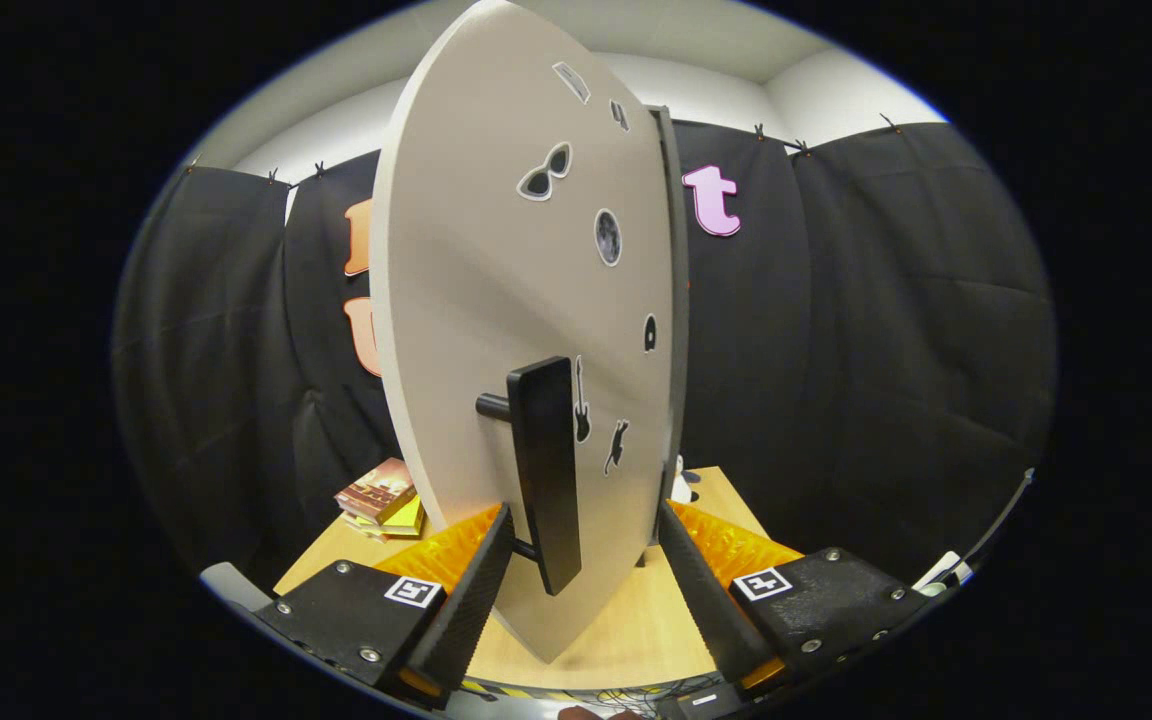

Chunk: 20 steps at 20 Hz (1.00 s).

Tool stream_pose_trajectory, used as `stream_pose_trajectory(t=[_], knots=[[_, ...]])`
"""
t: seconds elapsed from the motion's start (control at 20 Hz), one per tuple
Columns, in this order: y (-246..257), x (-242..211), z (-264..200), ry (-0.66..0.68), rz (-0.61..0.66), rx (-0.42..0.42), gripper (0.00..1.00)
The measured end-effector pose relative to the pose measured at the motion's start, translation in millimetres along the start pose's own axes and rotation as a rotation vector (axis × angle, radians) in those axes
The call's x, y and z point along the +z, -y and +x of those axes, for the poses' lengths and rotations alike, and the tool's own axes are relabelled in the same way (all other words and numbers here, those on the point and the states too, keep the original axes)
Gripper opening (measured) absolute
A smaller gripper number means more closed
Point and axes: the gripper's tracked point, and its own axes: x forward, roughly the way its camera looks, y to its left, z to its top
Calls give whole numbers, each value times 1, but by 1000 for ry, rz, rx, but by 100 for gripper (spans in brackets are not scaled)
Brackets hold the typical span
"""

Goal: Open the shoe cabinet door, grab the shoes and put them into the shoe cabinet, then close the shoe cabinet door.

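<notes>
The gripper with two black fingers on orange ribbed bodies is at the near side, and its jaws stand wide apart, released, pressing on nothing. The left finger and the right finger each carry a small white square marker on the black block behind them. Between the fingers hangs the long flat black bar handle, fixed on short black posts to the pale beige flat cabinet door. The handle is closer to the left finger, but I cannot tell if it touches it. The door stands upright and is seen almost edge-on, swung out toward the camera, with the grey edge of the shoe cabinet just behind its far side. Small black and white stickers are spread on the door face. Under the door lies the light wooden table. Beyond the left finger, a small stack of books with brown and yellow covers rests on the table. Farther back hangs the black cloth wall
</notes>
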Motion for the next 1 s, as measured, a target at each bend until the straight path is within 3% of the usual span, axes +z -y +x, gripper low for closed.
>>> stream_pose_trajectory(t=[0.6, 1.0], knots=[[-108, 27, 76, 14, 11, 173, 94], [-127, 35, 112, 2, 28, 234, 93]])
